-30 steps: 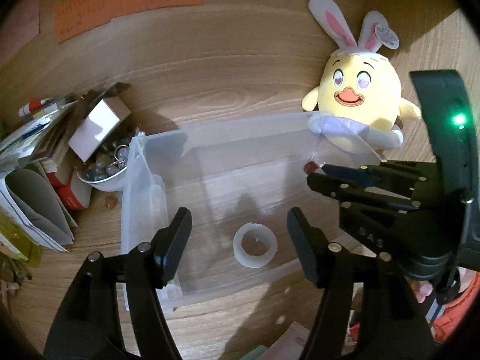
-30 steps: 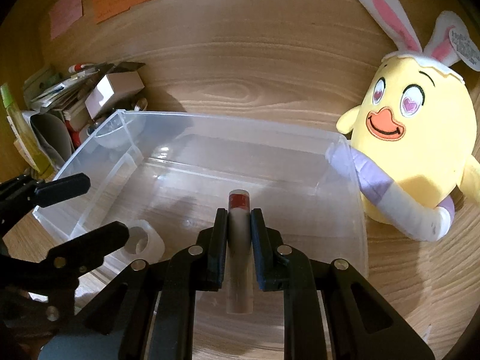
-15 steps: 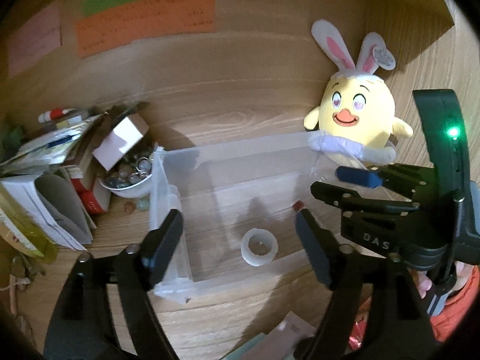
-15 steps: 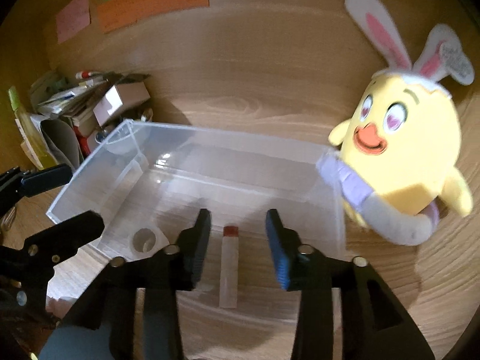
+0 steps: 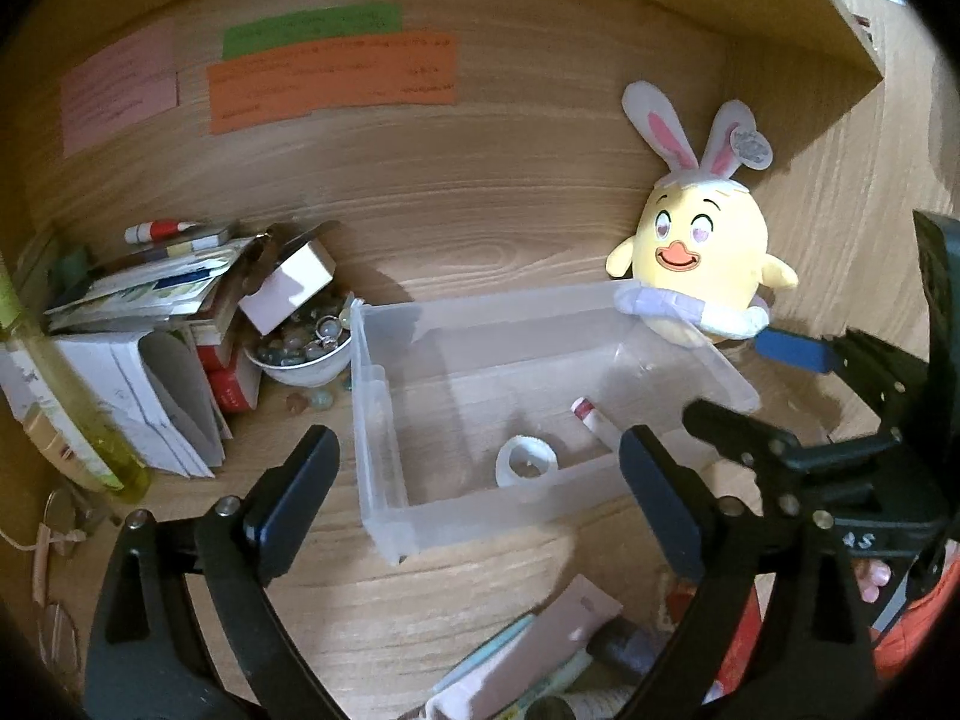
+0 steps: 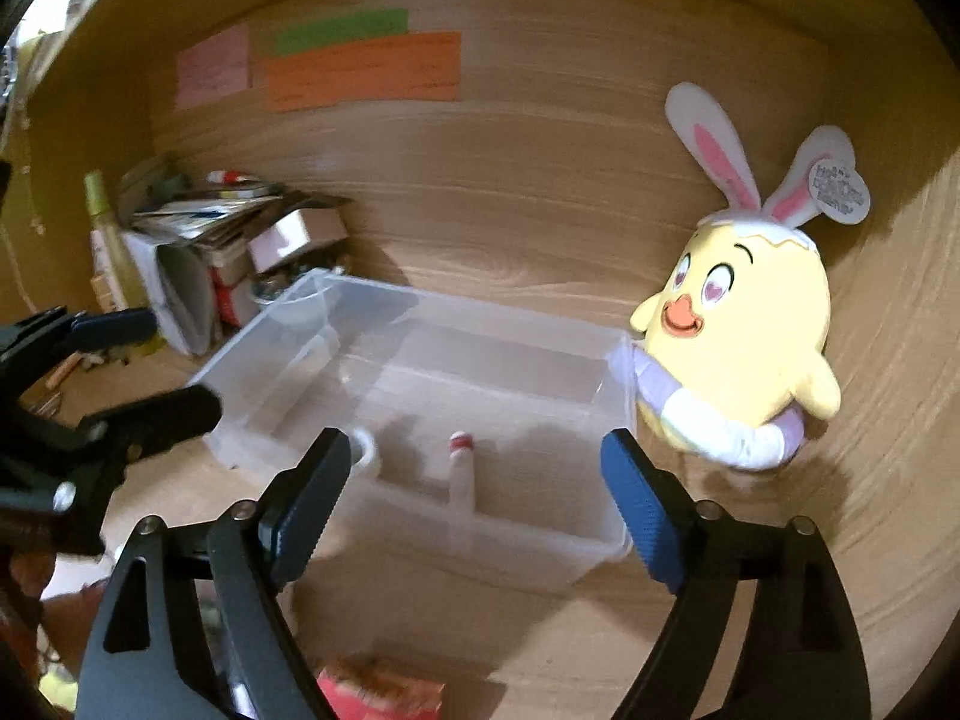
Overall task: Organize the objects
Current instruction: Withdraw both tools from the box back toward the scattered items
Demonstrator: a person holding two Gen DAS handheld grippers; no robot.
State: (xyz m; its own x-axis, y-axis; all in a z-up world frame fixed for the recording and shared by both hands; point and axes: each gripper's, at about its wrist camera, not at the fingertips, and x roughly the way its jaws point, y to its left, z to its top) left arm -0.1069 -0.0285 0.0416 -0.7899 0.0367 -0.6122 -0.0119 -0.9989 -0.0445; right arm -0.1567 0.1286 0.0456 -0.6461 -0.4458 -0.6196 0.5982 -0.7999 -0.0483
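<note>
A clear plastic bin [image 5: 384,420] [image 6: 618,384] stands on the wooden desk. Inside it lie a white tape roll [image 5: 527,463] [image 6: 366,450] and a small white tube with a red cap [image 5: 591,417] [image 6: 462,468]. My left gripper [image 5: 480,495] is open and empty, held back from the bin's near side. My right gripper [image 6: 474,498] is open and empty, above and in front of the bin; it also shows at the right of the left wrist view [image 5: 756,384].
A yellow plush chick with bunny ears [image 5: 699,258] [image 6: 744,330] leans on the bin's right end. A bowl of trinkets [image 5: 300,354], a small box [image 5: 288,285], stacked papers [image 5: 138,294] and a yellow bottle [image 5: 60,396] crowd the left. Packets [image 5: 540,654] lie near the front edge.
My right gripper opened and let the red-capped tube drop into the bin. Both grippers then pulled back and up from the bin.
</note>
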